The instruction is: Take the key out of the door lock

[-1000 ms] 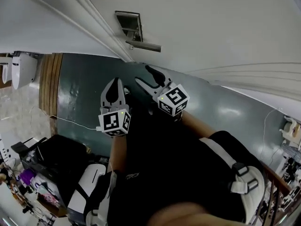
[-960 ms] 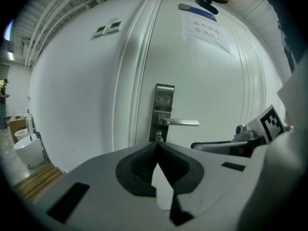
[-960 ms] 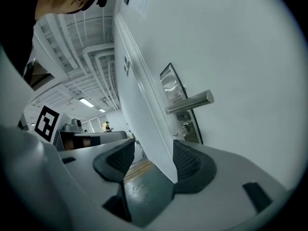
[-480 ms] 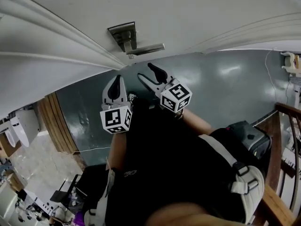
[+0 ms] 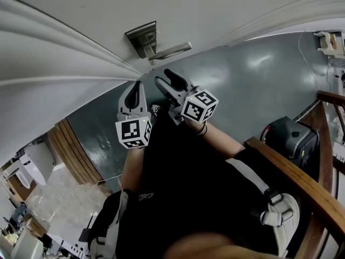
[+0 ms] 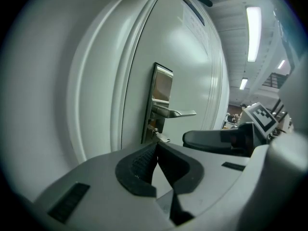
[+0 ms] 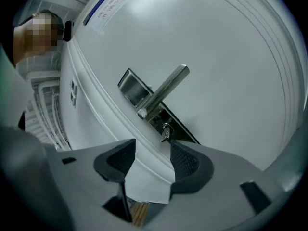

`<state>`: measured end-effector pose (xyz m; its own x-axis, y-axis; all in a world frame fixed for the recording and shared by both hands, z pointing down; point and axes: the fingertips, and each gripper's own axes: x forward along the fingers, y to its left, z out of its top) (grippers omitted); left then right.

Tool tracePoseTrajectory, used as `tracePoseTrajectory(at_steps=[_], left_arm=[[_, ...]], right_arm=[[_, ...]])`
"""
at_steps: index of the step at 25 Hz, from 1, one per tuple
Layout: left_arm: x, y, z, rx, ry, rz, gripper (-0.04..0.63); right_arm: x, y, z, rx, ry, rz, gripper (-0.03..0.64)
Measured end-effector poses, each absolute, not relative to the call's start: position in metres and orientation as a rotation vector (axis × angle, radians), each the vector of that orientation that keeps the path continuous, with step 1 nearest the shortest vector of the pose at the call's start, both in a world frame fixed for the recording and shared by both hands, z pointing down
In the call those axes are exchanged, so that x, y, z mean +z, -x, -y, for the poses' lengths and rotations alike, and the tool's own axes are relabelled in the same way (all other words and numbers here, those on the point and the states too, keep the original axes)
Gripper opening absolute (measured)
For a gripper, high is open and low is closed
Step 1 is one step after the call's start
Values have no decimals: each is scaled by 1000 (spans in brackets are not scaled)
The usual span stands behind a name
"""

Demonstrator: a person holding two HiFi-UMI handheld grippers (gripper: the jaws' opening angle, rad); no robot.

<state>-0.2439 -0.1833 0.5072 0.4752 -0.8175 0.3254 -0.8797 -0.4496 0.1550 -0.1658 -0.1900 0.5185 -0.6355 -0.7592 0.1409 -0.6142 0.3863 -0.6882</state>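
The white door [image 5: 215, 9] carries a steel lock plate [image 5: 141, 36] with a lever handle [image 5: 171, 50]. A small silver key [image 7: 165, 132] sticks out of the keyhole just under the lever, and the key [image 6: 160, 137] also shows in the left gripper view. My right gripper [image 5: 163, 79] is open and a short way below the key, nothing between its pads [image 7: 185, 160]. My left gripper [image 5: 136, 86] hangs beside it on the left, shut and empty, tips pointing at the lock plate [image 6: 161, 97].
A wooden railing [image 5: 291, 166] runs at the right, with a black case [image 5: 294, 139] on the green floor [image 5: 242, 85] behind it. A printed notice [image 7: 103, 6] is stuck high on the door. Door mouldings [image 5: 64, 53] curve at the left.
The head view has swung round, bringing the railing into sight. Both grippers stay just under the lever; the right one has edged slightly nearer the lock.
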Motion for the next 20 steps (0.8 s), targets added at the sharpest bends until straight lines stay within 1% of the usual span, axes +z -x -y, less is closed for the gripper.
tracePoseTrajectory(at_steps=[4,7,14,20], left_arm=[[511,244,191,313,-2414,1450,23],[510,244,191,321,-2412,1447,23],[519,251,204,319,-2373,1500,23],[521,255,206,311,-2344,1535,23]], right_arm=[[526,166,207,-1274,1167,-2218,218],[531,163,219,-1382,1123,-2042,216],[536,168,245,-1464,1028,-1881,206],[553,172,259,-1562,1032,-1779,162]])
